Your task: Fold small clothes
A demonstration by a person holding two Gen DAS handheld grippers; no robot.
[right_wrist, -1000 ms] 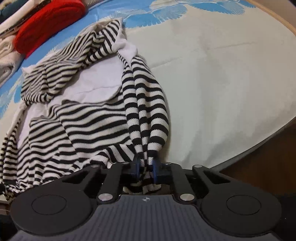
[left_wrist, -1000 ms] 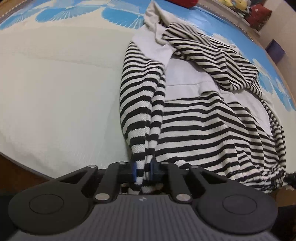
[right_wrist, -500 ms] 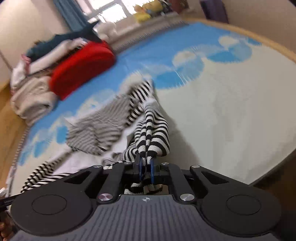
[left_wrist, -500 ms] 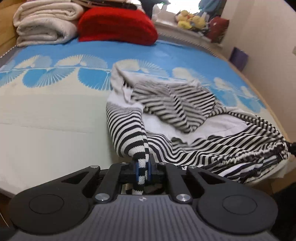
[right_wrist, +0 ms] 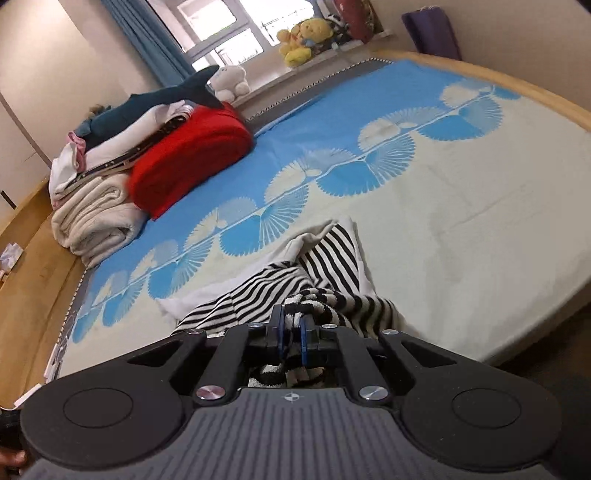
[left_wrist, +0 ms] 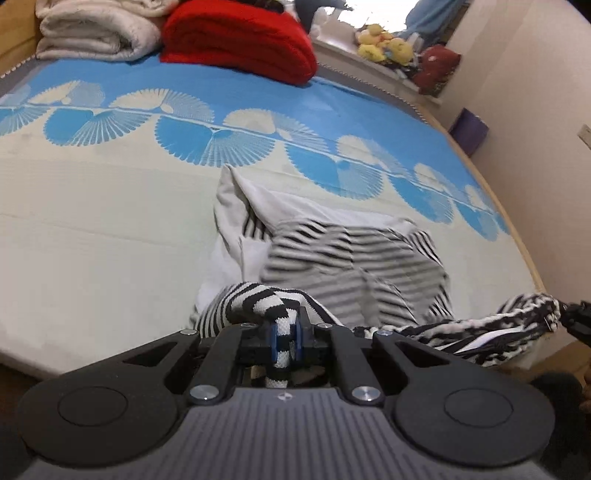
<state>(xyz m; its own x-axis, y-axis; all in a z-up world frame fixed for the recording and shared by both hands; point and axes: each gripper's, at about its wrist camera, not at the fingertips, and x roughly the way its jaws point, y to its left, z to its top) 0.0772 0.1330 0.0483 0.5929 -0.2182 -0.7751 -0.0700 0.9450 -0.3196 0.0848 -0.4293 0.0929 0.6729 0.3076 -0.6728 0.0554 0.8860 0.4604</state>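
Note:
A black-and-white striped garment (left_wrist: 354, 266) with a pale lining hangs above the near edge of the bed, its far part resting on the sheet. My left gripper (left_wrist: 286, 341) is shut on a striped hem corner of it. At the right edge of the left wrist view the other corner (left_wrist: 532, 314) stretches to a second gripper tip. From the right wrist, the striped garment (right_wrist: 295, 291) bunches up in front of my right gripper (right_wrist: 291, 338), which is shut on its knitted hem. The lower part of the garment is hidden behind both gripper bodies.
The bed sheet (left_wrist: 92, 229) is cream with blue fan shapes. A red folded blanket (left_wrist: 240, 40) and rolled white bedding (left_wrist: 92, 33) sit at the bed's far end, with a shark toy (right_wrist: 162, 101) on top. Plush toys (right_wrist: 303, 38) line the windowsill. A wooden bed rim (right_wrist: 535, 92) runs along the right.
Both grippers have risen and tilted up, lifting the garment's hem off the bed. The views now take in the far end of the bed instead of looking down on the cloth.

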